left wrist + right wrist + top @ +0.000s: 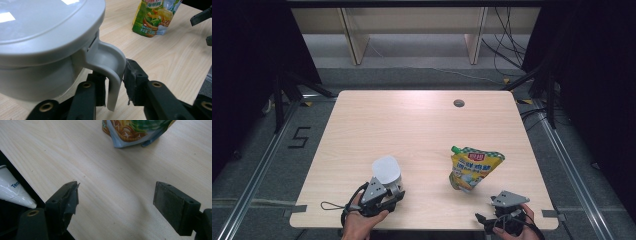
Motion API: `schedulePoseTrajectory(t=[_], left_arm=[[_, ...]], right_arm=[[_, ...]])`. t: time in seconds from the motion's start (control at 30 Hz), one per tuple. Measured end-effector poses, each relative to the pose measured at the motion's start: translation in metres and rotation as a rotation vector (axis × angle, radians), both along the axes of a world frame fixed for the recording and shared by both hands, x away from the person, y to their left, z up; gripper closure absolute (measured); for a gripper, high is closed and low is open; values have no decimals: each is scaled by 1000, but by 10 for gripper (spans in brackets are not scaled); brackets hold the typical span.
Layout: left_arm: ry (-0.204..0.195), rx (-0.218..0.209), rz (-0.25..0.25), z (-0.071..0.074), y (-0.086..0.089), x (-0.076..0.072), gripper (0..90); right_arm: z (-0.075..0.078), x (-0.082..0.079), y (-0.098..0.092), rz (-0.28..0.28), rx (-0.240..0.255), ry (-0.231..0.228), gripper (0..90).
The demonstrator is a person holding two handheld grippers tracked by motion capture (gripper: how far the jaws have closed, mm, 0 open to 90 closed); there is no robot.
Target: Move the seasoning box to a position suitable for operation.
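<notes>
A pale grey lidded cup (386,170) (45,25) stands near the table's front left. Its curved handle (110,57) lies between the jaws of my left gripper (393,191) (113,75). The right-hand pad touches the handle, while a thin gap shows at the other pad. A yellow-green spouted snack pouch (472,170) (152,17) (135,130) stands upright at the front right. My right gripper (497,214) (117,188) sits low near the front edge, just short of the pouch, with its jaws wide apart and nothing between them.
The wooden table (412,125) has a round cable hole (458,103) at the back right. A white cone-shaped object with lettering (12,190) shows below the table's edge beside my right gripper. Dark floor and rails surround the table.
</notes>
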State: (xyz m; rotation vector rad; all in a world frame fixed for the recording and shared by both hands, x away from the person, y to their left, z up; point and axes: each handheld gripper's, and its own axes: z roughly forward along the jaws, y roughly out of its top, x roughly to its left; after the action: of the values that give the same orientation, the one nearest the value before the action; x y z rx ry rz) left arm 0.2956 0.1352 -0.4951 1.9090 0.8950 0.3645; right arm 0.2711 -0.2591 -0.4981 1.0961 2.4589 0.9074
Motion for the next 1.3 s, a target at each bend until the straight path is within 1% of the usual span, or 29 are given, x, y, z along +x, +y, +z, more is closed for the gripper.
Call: schedulePoseTrajectory(t=[0.03, 0.07, 0.1, 0.17, 0.2, 0.23, 0.3, 0.33, 0.43, 0.47, 0.5, 0.53, 0.57, 0.6, 0.63, 0.67, 0.7, 0.73, 0.8, 0.83, 0.87, 1.0, 1.03, 1.1, 1.13, 1.17, 1.2, 1.27, 1.3], left_arm=[[-12, 15, -11, 0, 1, 1, 731], [-6, 12, -7, 0, 1, 0, 745], [9, -8, 1, 0, 1, -1, 750], [-2, 9, -5, 0, 1, -1, 752], [-1, 10, -6, 0, 2, -1, 752], [1, 15, -9, 1, 4, -1, 752], [8, 0, -11, 1, 6, -2, 750], [12, 10, -11, 2, 9, -3, 747], [15, 15, -20, 2, 17, -4, 737], [2, 38, -38, 3, 23, -4, 734], [6, 29, -31, 3, 25, -5, 730], [7, 47, -36, 4, 31, -6, 725], [9, 52, -36, 5, 34, -7, 720], [10, 51, -33, 5, 37, -8, 717], [24, 42, -23, 4, 39, -9, 714], [24, 37, -18, 4, 42, -10, 711], [26, 54, -18, 5, 45, -11, 708], [28, 47, -11, 5, 50, -13, 705], [24, 55, -2, 5, 57, -16, 696], [23, 51, 1, 5, 60, -17, 693], [13, 70, -5, 6, 64, -17, 690], [11, 88, 1, 6, 79, -19, 673], [20, 75, 25, 5, 82, -20, 670], [11, 96, 37, 6, 89, -19, 670], [13, 76, 52, 6, 91, -19, 667], [-2, 114, 48, 7, 96, -17, 664], [7, 94, 69, 6, 96, -17, 663], [-14, 114, 77, 5, 101, -14, 650], [-20, 115, 86, 4, 102, -12, 646]], right_arm=[[0, 0, 0, -1, 0, 0, 213], [0, 0, 0, 0, 1, -1, 214], [0, 0, 0, -1, 2, -1, 213], [0, -1, 0, -9, 9, -4, 213], [0, 0, -1, 2, 3, -23, 213], [1, 0, -2, 3, 0, -20, 213], [0, 0, -2, 6, 2, -20, 213], [0, 0, -2, 6, 2, -20, 214], [1, -1, -1, -5, 5, -4, 213], [0, -1, -2, -5, 4, -4, 213], [0, -1, -2, -3, 2, -4, 213], [0, -1, -2, -4, 2, -3, 214], [0, -2, -1, -17, 11, 8, 213], [0, -2, -1, -19, 12, 11, 213], [0, -2, -1, -20, 12, 10, 213], [0, -2, -1, -18, 10, 7, 213], [0, -2, -1, -18, 9, 9, 213], [0, -2, -1, -18, 10, 9, 213], [-1, -1, -2, -6, 2, 2, 213], [-1, -1, -2, -11, 6, 4, 213], [-1, -1, -2, -10, 4, 4, 213], [-1, -1, -2, -8, 3, 3, 214], [-1, -1, -2, -8, 4, 3, 214], [-1, 0, -2, -3, 0, 2, 213], [-1, 0, -2, -1, 0, 5, 214], [-1, -1, -2, -2, 1, -1, 213], [-1, -1, -2, -3, 2, -1, 213], [-1, -1, -2, -4, 0, -2, 214], [-1, -1, -1, -7, 1, -1, 214]])
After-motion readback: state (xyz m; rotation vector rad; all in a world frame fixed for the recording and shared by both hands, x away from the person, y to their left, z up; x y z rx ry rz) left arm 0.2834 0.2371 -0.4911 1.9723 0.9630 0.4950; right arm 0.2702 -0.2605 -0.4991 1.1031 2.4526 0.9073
